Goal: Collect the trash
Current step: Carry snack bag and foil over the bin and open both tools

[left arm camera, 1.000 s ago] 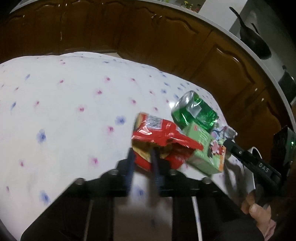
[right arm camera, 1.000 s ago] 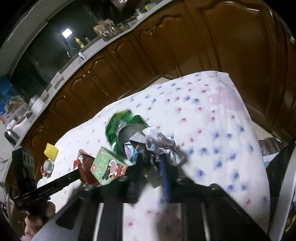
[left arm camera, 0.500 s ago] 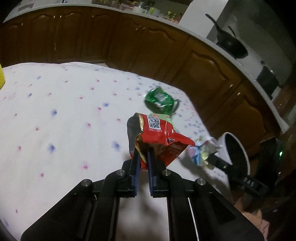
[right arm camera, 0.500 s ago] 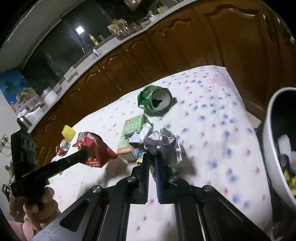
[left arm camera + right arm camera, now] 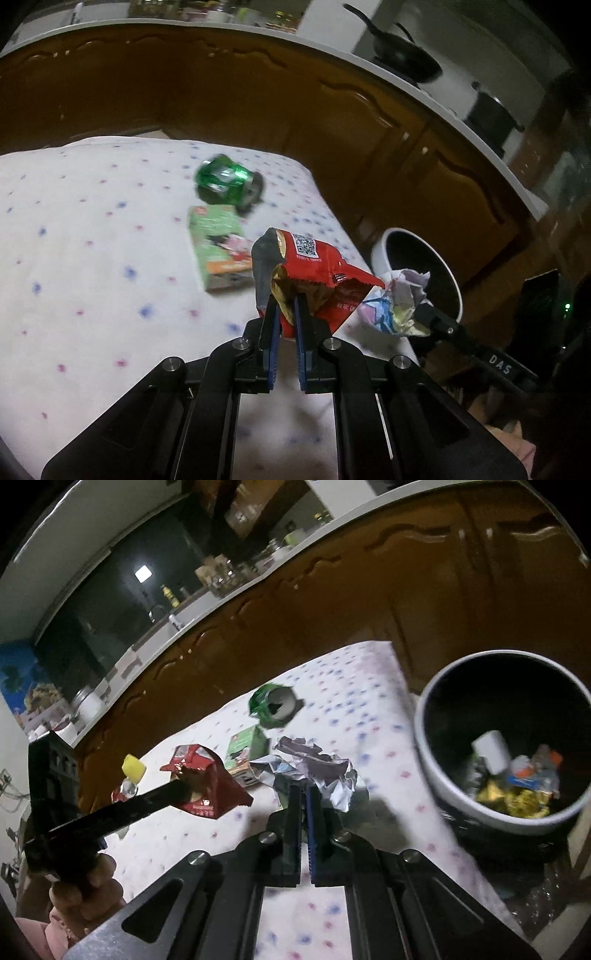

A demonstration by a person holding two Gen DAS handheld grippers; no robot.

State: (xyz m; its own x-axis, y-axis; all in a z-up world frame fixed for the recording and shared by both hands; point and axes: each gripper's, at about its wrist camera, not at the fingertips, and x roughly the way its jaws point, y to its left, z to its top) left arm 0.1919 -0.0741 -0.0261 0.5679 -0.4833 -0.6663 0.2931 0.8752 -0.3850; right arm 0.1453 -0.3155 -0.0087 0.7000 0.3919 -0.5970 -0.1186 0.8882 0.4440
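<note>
My left gripper [image 5: 285, 300] is shut on a red snack wrapper [image 5: 317, 269] and holds it above the table's right edge. It also shows in the right wrist view [image 5: 205, 779]. My right gripper [image 5: 303, 792] is shut on a crumpled paper ball [image 5: 314, 770], also seen in the left wrist view [image 5: 397, 301], close to the bin. A crushed green can [image 5: 227, 181] and a green carton [image 5: 218, 245] lie on the dotted tablecloth [image 5: 92, 258]. The white trash bin [image 5: 436, 775] holds several pieces of trash.
Brown wooden cabinets [image 5: 221, 96] run behind the table. A yellow-capped small bottle [image 5: 131, 775] stands at the table's far left in the right wrist view. The bin [image 5: 376, 251] stands below the table's right edge.
Both grippers have lifted their trash off the table and carried it toward the bin. The can and carton stayed on the cloth.
</note>
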